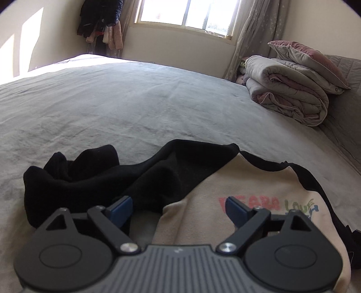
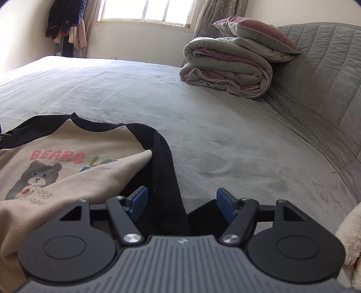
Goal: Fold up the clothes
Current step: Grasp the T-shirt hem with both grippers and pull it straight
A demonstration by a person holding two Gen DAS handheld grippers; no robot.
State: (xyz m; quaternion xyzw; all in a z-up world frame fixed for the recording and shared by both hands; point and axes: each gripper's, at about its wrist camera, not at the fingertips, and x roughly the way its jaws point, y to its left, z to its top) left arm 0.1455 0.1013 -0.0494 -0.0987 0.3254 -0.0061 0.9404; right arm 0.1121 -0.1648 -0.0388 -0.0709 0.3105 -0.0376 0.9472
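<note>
A cream sweatshirt (image 2: 67, 162) with black sleeves is being shown spread at the near edge of the grey bed (image 1: 158, 101), its bear print and "BEARS" lettering facing up. Its side hem is being seen folded over the print in the right wrist view. Wide open bedding is being left clear beyond the garment, all the way to the far edge under the window (image 1: 187, 13). The right side of the bed is being taken up by a folded quilt (image 2: 227, 67) with a pillow (image 2: 257, 33) stacked on top, well apart from the sweatshirt. A quilted grey headboard (image 2: 327, 78) is being seen along the right border.

The left gripper (image 1: 179, 208) is being held low over the sweatshirt, its blue fingers (image 1: 121, 210) being kept spread wide, with nothing pinched; the crumpled black left sleeve (image 1: 90, 175) is lying just ahead of it. The right gripper (image 2: 181, 204) is being held low too, fingers (image 2: 225, 206) likewise spread apart, the black right sleeve (image 2: 167, 171) running between them untouched. A white plush object (image 2: 352, 236) is being glimpsed at the right edge.
</note>
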